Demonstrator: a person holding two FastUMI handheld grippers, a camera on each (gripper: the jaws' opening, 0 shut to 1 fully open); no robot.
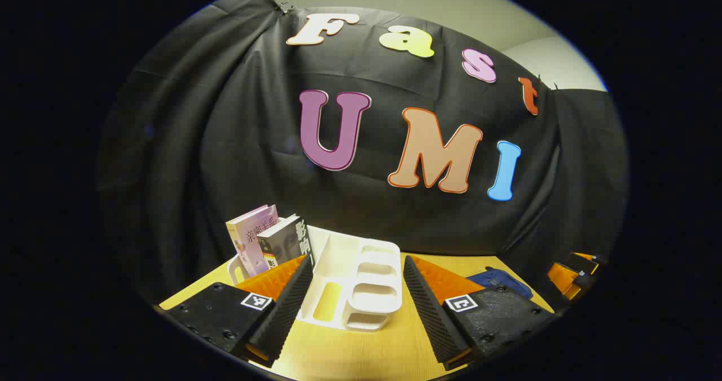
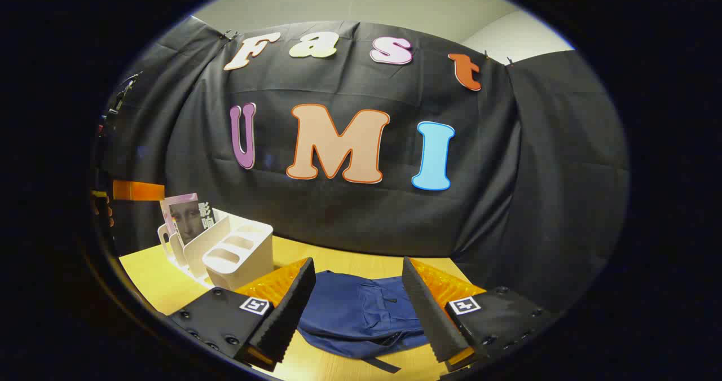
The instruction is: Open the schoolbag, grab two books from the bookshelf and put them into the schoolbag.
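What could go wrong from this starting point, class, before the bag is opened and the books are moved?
1. The schoolbag lies flat and limp on the table, so tugging at it with the right tongs may drag the whole bag instead of opening it.
2. The two books lean together in the white bookshelf; the left tongs could pinch both at once, or tip the light rack.

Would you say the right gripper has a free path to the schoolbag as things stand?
Probably yes: the right gripper is open and faces the blue schoolbag, which lies flat on the table with nothing between.
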